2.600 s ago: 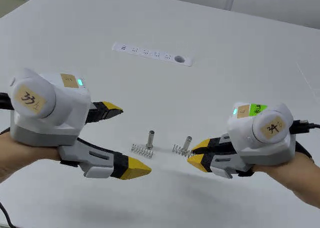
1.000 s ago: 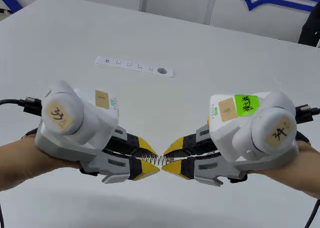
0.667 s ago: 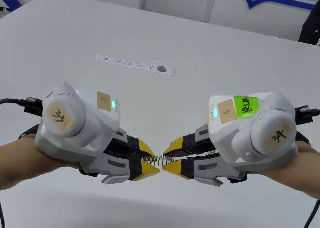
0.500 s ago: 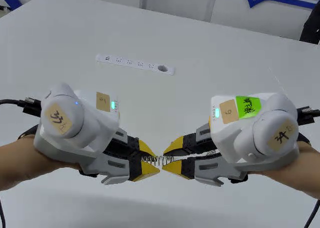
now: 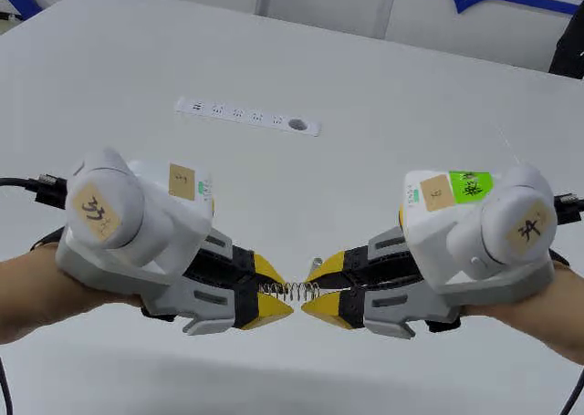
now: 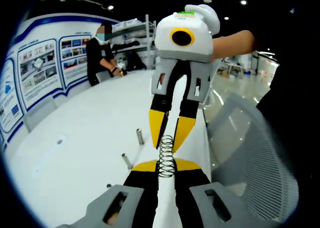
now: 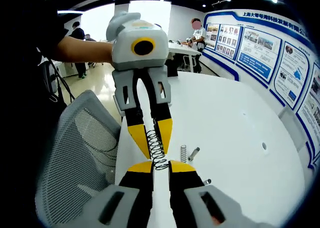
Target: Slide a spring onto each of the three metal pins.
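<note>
Facing inward — left gripper (image 5: 276, 293) and right gripper (image 5: 318, 288) pinch one spring (image 5: 297, 292).

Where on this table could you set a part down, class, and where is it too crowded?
Free: the table between the power strip and the grippers, and beyond the strip to the far edge. Crowded: the near middle, where the left gripper and right gripper hold a spring end to end, near pins and a loose spring.

The left hand-held gripper (image 5: 276, 293) and right hand-held gripper (image 5: 315, 287) point tip to tip — each clamped on the spring (image 5: 297, 292).
</note>
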